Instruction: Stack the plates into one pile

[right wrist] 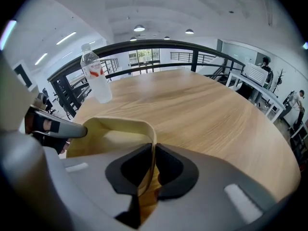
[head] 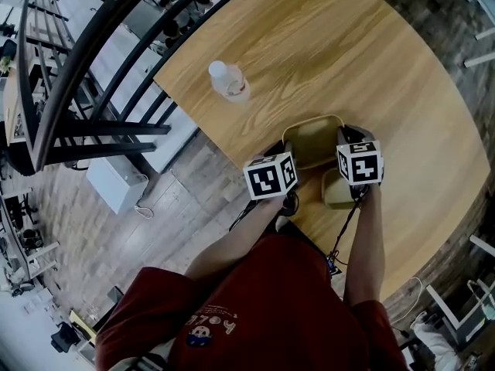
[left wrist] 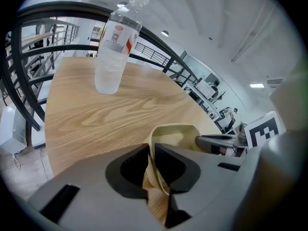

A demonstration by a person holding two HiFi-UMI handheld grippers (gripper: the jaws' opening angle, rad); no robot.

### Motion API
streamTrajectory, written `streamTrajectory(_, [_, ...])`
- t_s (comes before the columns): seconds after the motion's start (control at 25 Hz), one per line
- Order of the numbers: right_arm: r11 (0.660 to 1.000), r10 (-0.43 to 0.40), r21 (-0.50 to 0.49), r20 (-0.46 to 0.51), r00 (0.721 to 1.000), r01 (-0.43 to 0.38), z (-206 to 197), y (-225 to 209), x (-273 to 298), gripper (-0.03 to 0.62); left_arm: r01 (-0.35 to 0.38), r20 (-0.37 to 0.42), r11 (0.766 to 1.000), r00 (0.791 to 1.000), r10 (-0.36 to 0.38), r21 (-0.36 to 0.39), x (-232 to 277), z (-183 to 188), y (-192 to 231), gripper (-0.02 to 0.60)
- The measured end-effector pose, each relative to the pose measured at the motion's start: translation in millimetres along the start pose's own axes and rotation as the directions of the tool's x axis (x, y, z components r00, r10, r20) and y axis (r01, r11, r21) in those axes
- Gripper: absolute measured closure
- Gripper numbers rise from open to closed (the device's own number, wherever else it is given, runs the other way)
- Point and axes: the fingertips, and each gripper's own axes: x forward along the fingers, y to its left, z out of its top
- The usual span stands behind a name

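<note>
left gripper view: left gripper (left wrist: 150, 167) jaws clamped on cream plate (left wrist: 175, 136) rim; right gripper (right wrist: 154, 170) likewise.

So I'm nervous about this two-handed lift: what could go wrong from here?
The left gripper and right gripper each pinch only the thin rim of the pale yellow rounded-square plate. An uneven lift could twist it or let it slip out. The second pale yellow plate lies close beside the right gripper and may get bumped. Both plates sit near the round wooden table's edge, so a slip might send one to the floor.
</note>
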Motion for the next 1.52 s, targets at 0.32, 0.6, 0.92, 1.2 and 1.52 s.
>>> streamTrajectory(0.32, [0.999,0.014,0.045,0.107,0.994,-0.019,19.0,-2.3,-23.5,0.562,0.007,0.063,1.0,0.998,-0.009,0.025,-16.1,18.8,-12.9,0.539])
streamTrajectory(0.6, [0.996,0.002,0.086,0.193,0.981,-0.019,21.5,-9.1,-57.4,0.562,0.049,0.136,0.996,0.989,-0.059,0.078,-42.5,28.2,-39.6,0.539])
streamTrajectory(0.92, [0.993,-0.05,0.118,0.249,0.967,0.021,2.0,-27.7,-110.4,0.561,0.11,0.155,0.984,0.979,-0.132,0.139,-62.3,8.2,-81.8,0.538])
streamTrajectory(1.2, [0.988,-0.074,0.149,0.24,0.968,0.038,-40.5,-38.4,-135.7,0.562,0.128,0.12,0.976,0.981,-0.15,0.176,-65.4,-33.6,-102.3,0.538])
streamTrajectory(1.52, [0.986,-0.077,0.162,0.207,0.975,0.043,-77.9,-40.6,-149.4,0.562,0.116,0.079,0.977,0.988,-0.132,0.179,-67.6,-72.1,-109.6,0.538])
